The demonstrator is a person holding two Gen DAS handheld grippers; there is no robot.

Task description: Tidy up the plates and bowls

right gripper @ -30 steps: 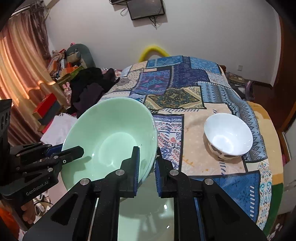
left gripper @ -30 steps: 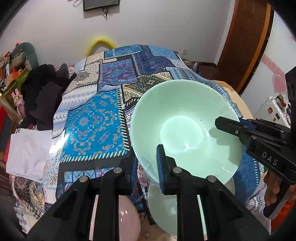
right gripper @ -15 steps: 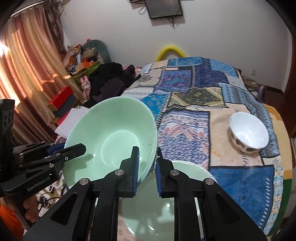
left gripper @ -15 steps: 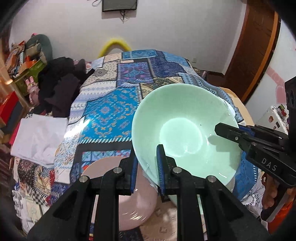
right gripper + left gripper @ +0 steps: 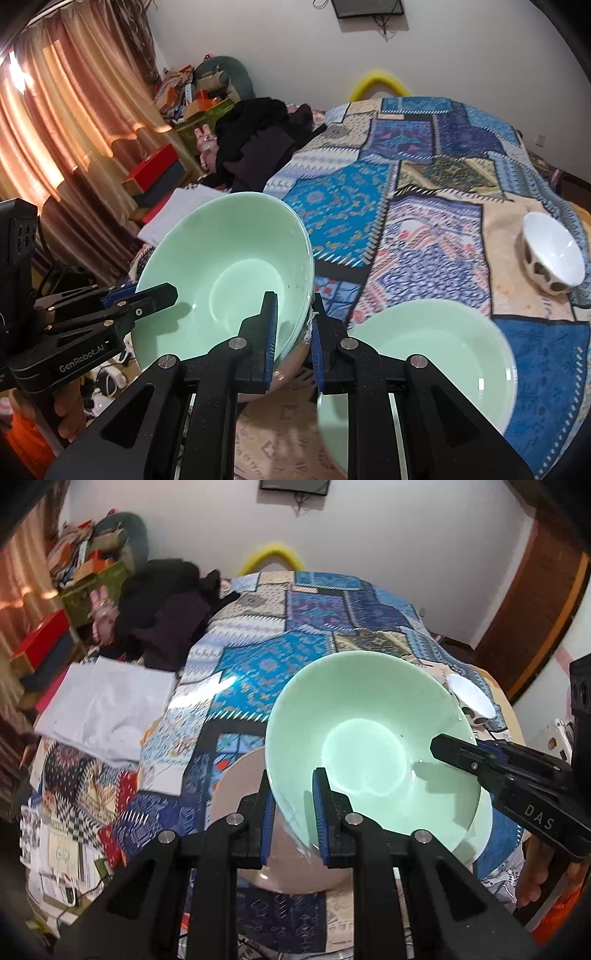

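So the green bowl (image 5: 369, 746) is hanging between both tongs, each clamped on opposite rim edges: left tongs (image 5: 291, 808) and right tongs (image 5: 293, 328). Pink plate (image 5: 236, 797) sits right under the left tongs; the second green bowl (image 5: 436, 350) lies just beside the right tongs.

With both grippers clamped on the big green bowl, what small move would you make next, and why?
Probably lower the green bowl onto the pink plate beneath it. The left gripper and right gripper pinch opposite rims and hold the bowl tilted in the air, the plate lies right under its left edge, and the green plate sits off to the right.
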